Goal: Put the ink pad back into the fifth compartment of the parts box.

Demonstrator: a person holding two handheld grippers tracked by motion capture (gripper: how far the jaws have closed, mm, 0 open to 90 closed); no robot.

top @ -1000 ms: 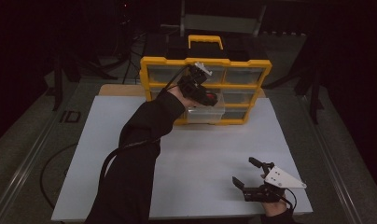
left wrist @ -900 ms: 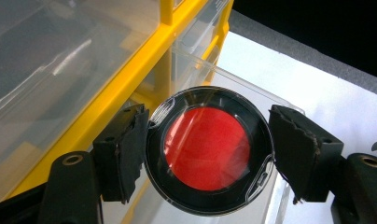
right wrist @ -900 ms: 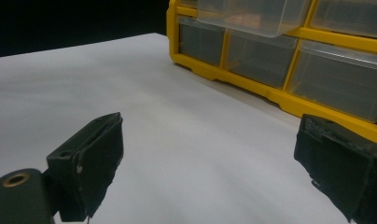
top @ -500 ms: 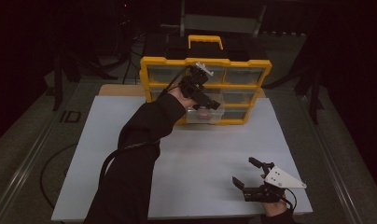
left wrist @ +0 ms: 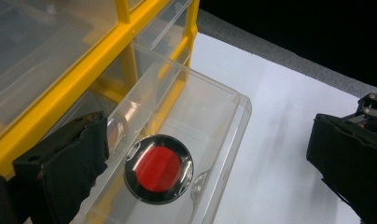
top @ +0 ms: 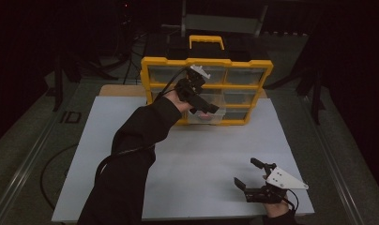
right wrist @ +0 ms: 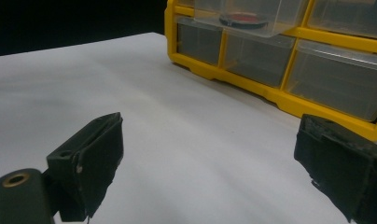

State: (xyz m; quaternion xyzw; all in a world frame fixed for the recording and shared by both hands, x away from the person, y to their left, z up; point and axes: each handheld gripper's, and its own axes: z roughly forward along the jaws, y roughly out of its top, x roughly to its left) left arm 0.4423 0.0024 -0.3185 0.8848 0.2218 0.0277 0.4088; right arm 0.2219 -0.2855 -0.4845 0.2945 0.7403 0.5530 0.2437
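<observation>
The left gripper [top: 207, 104] hangs over the pulled-out drawer [left wrist: 200, 135] of the yellow organizer [top: 206, 63]. Its jaws have just been opening and now stand wide apart, with nothing pressed between the pads. In the left gripper view one pad [left wrist: 70, 163] sits over the drawer's inner end, close to the yellow frame, and the other [left wrist: 350, 158] stands out over the white table [left wrist: 280, 116]. This spread places the jaws to either side of the disc, so neither pad touches it.

The disc [left wrist: 158, 169] is round, with a black rim and a red centre. It lies flat on the clear drawer floor, about midway between the side walls and near the front lip. Lying flat, it looks settled there, and the step in hand appears to be placing it into this compartment. The drawer stays extended from the middle row, which keeps the compartment open from above. The next move probably calls for lifting the gripper clear and pushing the drawer in.

The right gripper [top: 253, 176] rests low at the near right edge of the table, well apart from the organizer. Its jaws are also spread wide and empty, as the right gripper view confirms with bare table between the pads [right wrist: 93, 154]. It points toward the organizer [right wrist: 280, 65] and seems parked out of the way of the working arm.
</observation>
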